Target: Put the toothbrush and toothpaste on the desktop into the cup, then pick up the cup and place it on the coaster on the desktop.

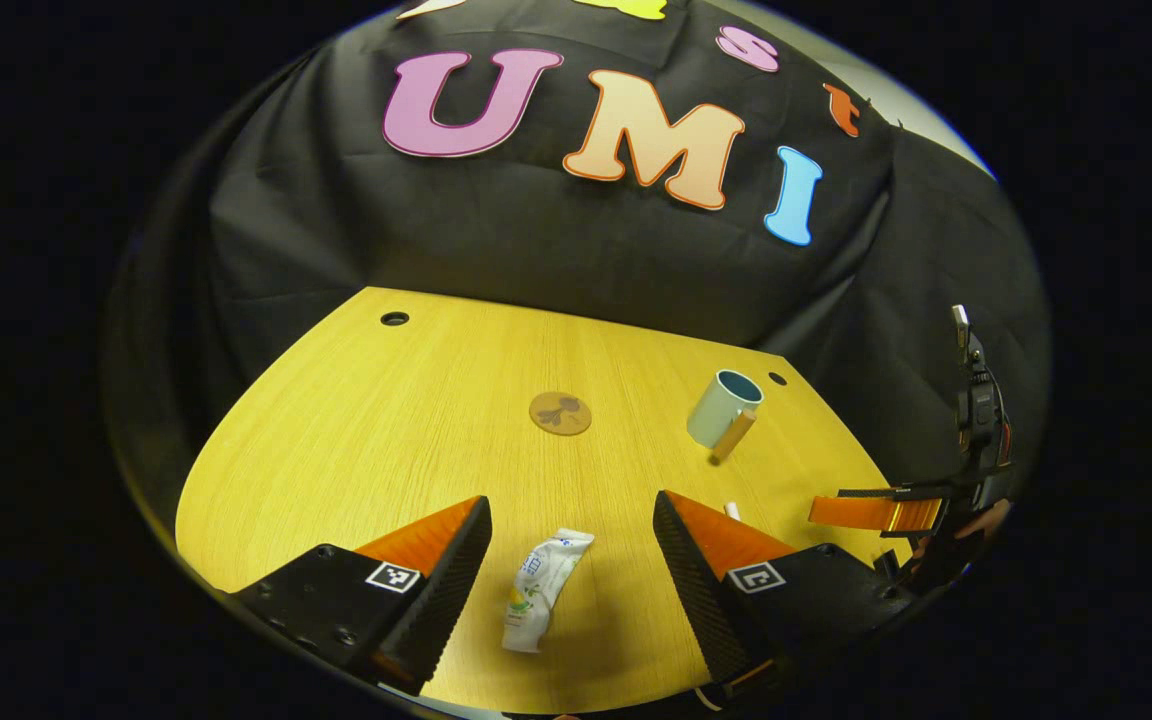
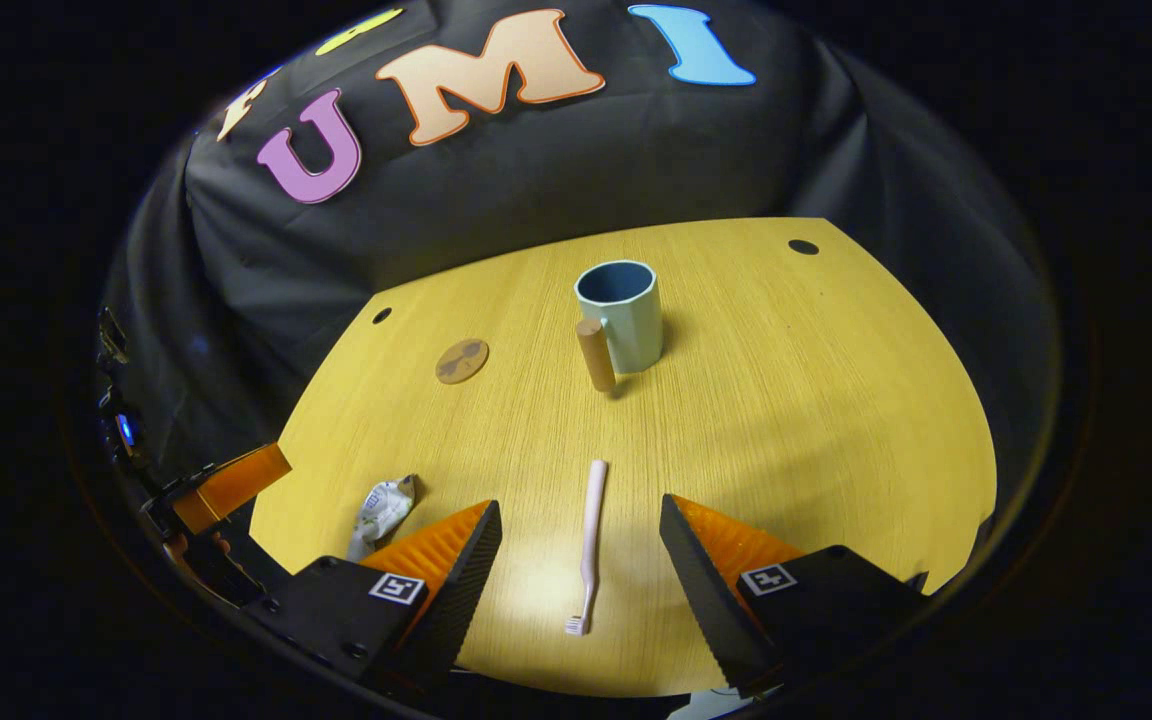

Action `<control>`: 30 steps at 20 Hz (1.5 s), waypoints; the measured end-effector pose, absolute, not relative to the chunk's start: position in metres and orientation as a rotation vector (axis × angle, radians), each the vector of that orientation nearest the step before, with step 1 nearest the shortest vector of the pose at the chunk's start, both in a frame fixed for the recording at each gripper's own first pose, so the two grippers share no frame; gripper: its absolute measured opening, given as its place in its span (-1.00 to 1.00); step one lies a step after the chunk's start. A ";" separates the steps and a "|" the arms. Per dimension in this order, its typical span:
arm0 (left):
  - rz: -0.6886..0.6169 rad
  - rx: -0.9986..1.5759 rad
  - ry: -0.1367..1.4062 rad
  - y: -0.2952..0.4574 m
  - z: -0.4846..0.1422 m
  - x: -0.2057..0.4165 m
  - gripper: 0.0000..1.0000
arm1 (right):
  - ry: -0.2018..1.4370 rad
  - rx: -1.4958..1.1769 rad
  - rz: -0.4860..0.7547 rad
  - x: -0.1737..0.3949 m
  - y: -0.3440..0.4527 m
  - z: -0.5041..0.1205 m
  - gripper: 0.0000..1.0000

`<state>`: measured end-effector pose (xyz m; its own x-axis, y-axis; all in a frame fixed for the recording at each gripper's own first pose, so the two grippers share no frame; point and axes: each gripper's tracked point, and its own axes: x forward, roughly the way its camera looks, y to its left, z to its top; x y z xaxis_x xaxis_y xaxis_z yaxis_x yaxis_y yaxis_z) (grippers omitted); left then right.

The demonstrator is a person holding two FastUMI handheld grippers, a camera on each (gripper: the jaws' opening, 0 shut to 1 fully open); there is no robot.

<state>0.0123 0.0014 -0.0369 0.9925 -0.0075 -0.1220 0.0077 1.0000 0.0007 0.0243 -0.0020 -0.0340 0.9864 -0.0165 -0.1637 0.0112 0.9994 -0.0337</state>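
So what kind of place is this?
Probably a staged recording booth, not a bathroom: black cloth wall, bare wooden desk, and just a cup, toothbrush and toothpaste.

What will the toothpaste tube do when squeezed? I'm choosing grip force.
The toothpaste tube looks crumpled and partly flattened, so it will probably give and flop. Lying flat on the desktop, it seems unlikely to roll. Its glossy skin may slip.

Cloth-walled booth (image 1: 536, 250), wooden desktop (image 1: 456, 450)

Open desktop around the cup

Bare desktop (image 2: 786, 400) surrounds the cup (image 2: 621, 312); coaster (image 2: 462, 360) sits well apart, nothing between them.
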 end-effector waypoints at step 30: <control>0.113 -0.030 0.301 0.044 -0.096 0.007 0.90 | 0.553 -0.214 -0.194 0.123 -0.013 -0.092 -0.29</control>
